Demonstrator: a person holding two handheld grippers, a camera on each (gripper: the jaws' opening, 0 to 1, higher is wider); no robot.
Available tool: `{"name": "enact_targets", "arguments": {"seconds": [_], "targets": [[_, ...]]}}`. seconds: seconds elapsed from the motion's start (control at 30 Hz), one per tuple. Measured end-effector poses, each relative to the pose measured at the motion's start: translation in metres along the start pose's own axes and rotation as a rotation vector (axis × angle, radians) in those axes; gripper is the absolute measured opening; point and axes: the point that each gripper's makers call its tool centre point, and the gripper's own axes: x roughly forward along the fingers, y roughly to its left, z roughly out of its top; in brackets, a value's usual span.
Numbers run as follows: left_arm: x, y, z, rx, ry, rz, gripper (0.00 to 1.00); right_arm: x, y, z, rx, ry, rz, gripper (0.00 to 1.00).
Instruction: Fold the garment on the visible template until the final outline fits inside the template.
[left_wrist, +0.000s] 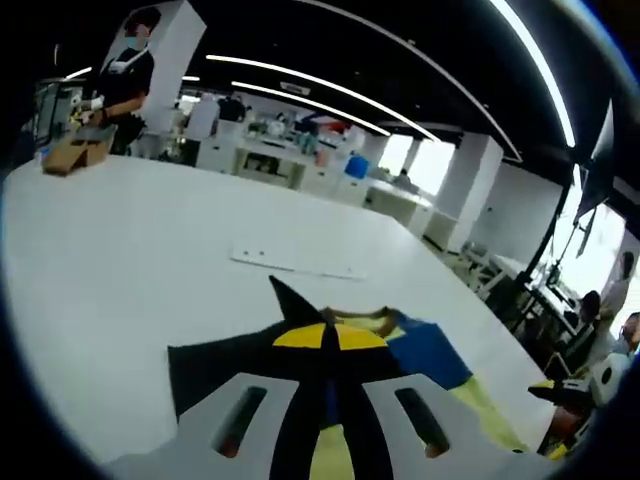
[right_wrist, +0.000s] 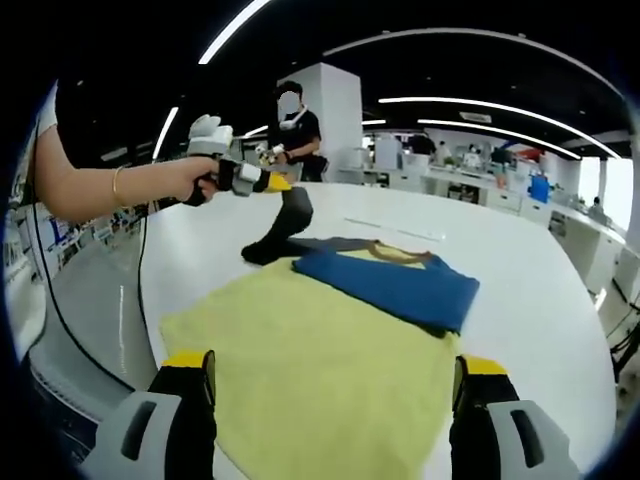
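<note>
A T-shirt lies spread on a large white table. Its body is pale yellow, one sleeve is blue and the other is dark grey. The blue sleeve is folded in flat across the upper chest, just below the collar.

In the right gripper view, the right gripper hangs over the near hem of the shirt with its jaws set wide apart, one at each lower corner of the picture, and nothing is between them. The yellow cloth fills the gap beneath.

In the same view the left gripper comes in from the left, held in a person's hand with a bracelet at the wrist. Its yellow and black tip pinches the dark sleeve and holds it lifted off the table, so the sleeve stands up in a bent column while its base rests beside the shoulder of the shirt.

In the left gripper view, the left gripper has its jaws drawn together to a narrow black line, with dark cloth spreading out from the pinch. The blue sleeve lies to the right of them. A thin white strip lies on the table beyond the shirt; it may be a template edge, but it is too faint to be sure.

A person in dark clothes stands at the far end of the table beside a cardboard box.
</note>
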Motion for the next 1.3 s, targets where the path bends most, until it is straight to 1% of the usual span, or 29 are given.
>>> {"name": "enact_targets", "arguments": {"seconds": [0.17, 0.4, 0.57, 0.67, 0.77, 0.87, 1.17, 1.3], "targets": [[0.012, -0.019, 0.002, -0.013, -0.004, -0.038, 0.00, -0.001, -0.001, -0.002, 0.002, 0.007, -0.001, 0.98], [0.027, -0.043, 0.004, -0.023, -0.013, -0.082, 0.00, -0.003, -0.008, -0.001, -0.009, 0.015, -0.009, 0.97], [0.039, -0.059, -0.002, -0.021, 0.002, -0.107, 0.00, -0.003, -0.010, -0.003, -0.004, 0.015, -0.010, 0.97], [0.045, -0.066, -0.004, -0.006, 0.008, -0.109, 0.00, -0.003, -0.010, -0.004, 0.000, 0.017, -0.009, 0.97], [0.052, -0.076, -0.007, -0.009, 0.014, -0.132, 0.00, -0.003, -0.010, -0.006, 0.002, 0.022, -0.007, 0.97], [0.060, -0.082, -0.009, -0.009, 0.018, -0.153, 0.00, -0.004, -0.012, -0.006, 0.000, 0.027, -0.012, 0.96], [0.072, -0.105, -0.017, 0.006, 0.032, -0.218, 0.00, -0.002, -0.017, -0.005, 0.000, 0.023, -0.021, 0.95], [0.078, -0.115, -0.019, 0.003, 0.035, -0.241, 0.00, -0.001, -0.017, -0.007, 0.005, 0.027, -0.022, 0.95]]}}
